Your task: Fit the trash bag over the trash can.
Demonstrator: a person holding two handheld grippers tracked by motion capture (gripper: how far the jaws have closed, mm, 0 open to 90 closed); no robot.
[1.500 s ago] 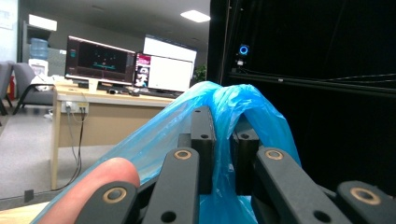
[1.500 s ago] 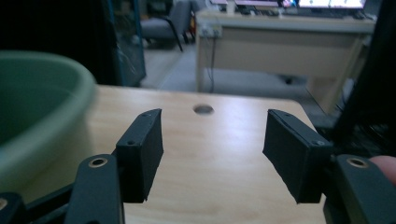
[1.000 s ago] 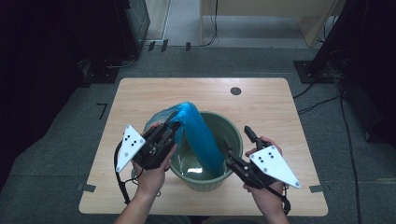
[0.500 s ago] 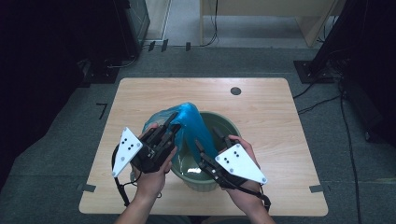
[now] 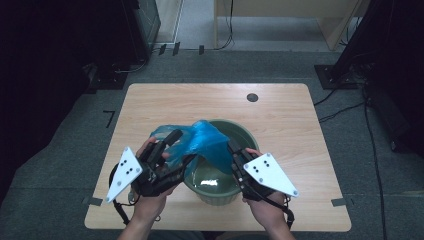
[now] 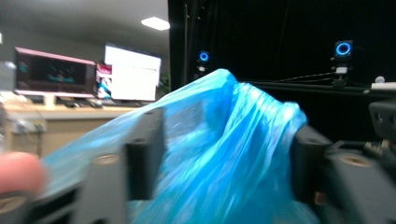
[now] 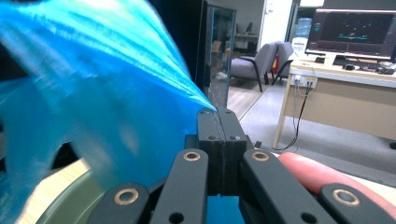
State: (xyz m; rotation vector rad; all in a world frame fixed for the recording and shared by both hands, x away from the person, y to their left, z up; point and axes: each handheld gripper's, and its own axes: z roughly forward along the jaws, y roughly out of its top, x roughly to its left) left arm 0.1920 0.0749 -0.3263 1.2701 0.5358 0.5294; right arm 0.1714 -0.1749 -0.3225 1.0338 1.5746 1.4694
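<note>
Blue bag [image 5: 202,142] now droops lower over the bowl [image 5: 248,137]; right gripper [image 5: 234,152] clamps it, left gripper's [image 5: 172,150] fingers spread.

No writing, label, brand or number can be read anywhere here. The monitors [image 7: 357,28] in the right gripper view carry only blurred coloured lines, and the screens [image 6: 133,70] in the left gripper view are bright smears. A black corner mark [image 5: 110,118] on the floor beside the bench [image 5: 300,130] is only an angle, not a letter.

Wooden table [image 5: 165,105] with a dark round hole [image 5: 252,97], grey carpet floor [image 5: 60,165], monitors [image 7: 357,28] on a desk [image 7: 345,93], grey office chair [image 7: 252,63]
</note>
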